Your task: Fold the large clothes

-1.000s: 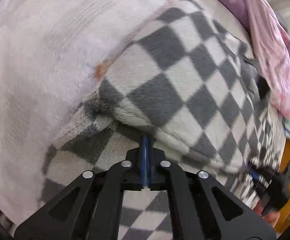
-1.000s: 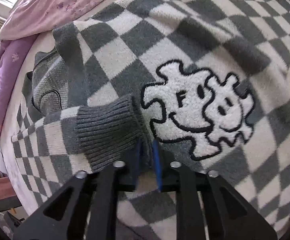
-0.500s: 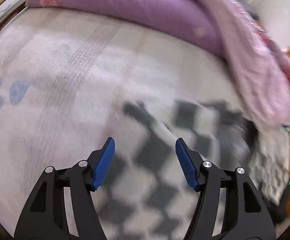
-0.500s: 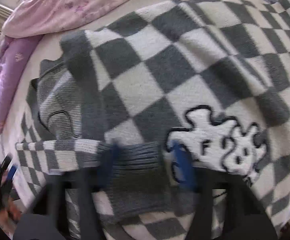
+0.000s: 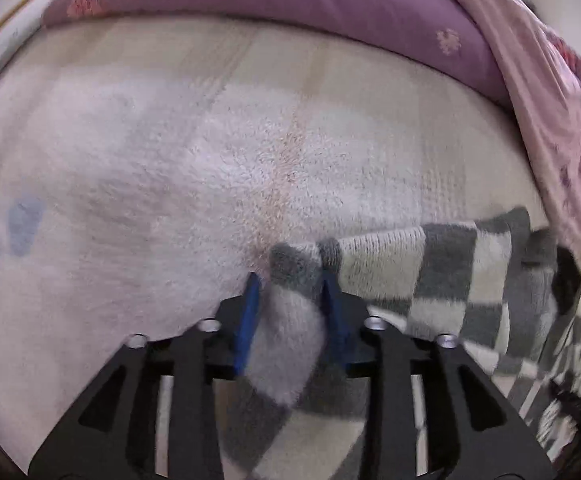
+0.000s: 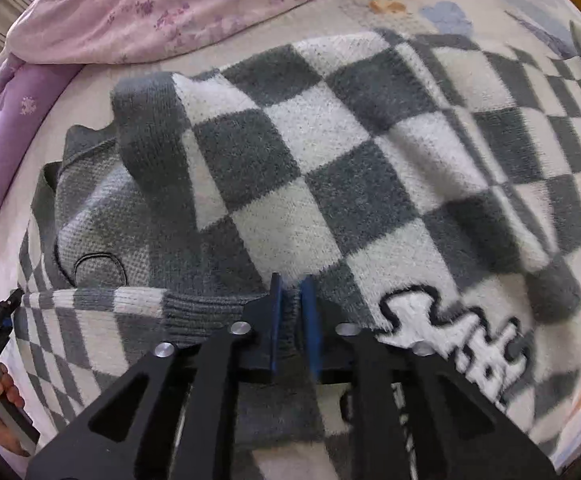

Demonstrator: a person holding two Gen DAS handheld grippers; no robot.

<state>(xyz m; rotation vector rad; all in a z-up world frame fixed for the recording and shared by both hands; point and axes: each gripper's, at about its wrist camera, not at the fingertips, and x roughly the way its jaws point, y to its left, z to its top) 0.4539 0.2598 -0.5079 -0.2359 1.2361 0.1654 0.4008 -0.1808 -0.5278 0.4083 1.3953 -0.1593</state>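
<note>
While my left gripper (image 5: 290, 276) is closing around the checkered sweater (image 6: 330, 168)'s fuzzy corner on the bed (image 5: 170, 160), my right gripper (image 6: 292, 284) is easing apart over the grey ribbed cuff (image 6: 206, 312). From that cuff, the sweater's body is stretching away ahead, its long axis crosswise.

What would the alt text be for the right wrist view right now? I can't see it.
The right gripper, its jaws opening, straddles the grey ribbed cuff of a grey-and-white checkered sweater spread on a bed. A white fuzzy cartoon patch lies right of the gripper, and a pink floral quilt is bunched along the top.
</note>
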